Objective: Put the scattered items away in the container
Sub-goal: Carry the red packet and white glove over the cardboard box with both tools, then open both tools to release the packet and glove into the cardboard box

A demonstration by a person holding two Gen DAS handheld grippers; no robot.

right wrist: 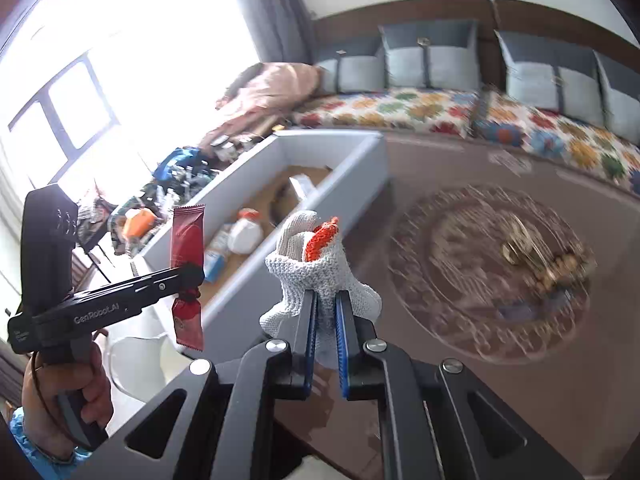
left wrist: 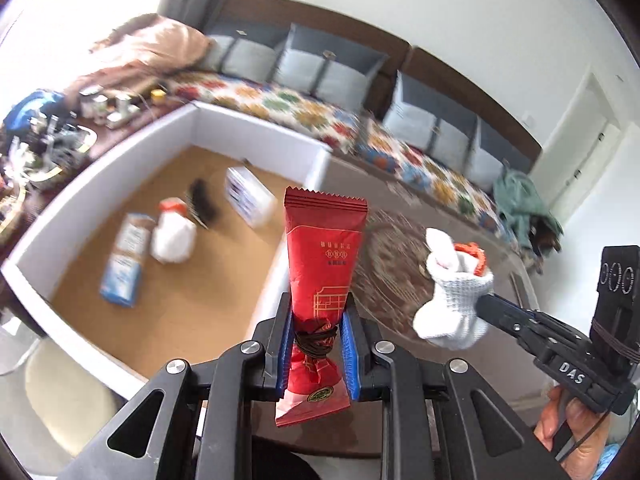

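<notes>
My left gripper (left wrist: pixel 316 312) is shut on a red snack packet (left wrist: pixel 322 256) that stands upright between the blue pads, near the right wall of the white box (left wrist: pixel 256 124). That packet (right wrist: pixel 187 240) and the left gripper (right wrist: pixel 191 280) also show in the right wrist view. My right gripper (right wrist: pixel 326 300) is shut on a bundled white knit glove (right wrist: pixel 316 276) with an orange cuff. The same glove (left wrist: pixel 454 300) hangs over the table right of the box. Inside the box lie a blue-white pack (left wrist: pixel 124 260), another white glove bundle (left wrist: pixel 174 232), a dark comb (left wrist: pixel 202 200) and a white carton (left wrist: pixel 250 196).
The box sits on a brown table (right wrist: pixel 500 380) with a round ornate pattern; a small gold item (right wrist: pixel 520 248) lies on it. Clutter (left wrist: pixel 44 140) crowds the table left of the box. A sofa with a flowered cover (right wrist: pixel 440 112) runs behind. A person's hands hold both grippers.
</notes>
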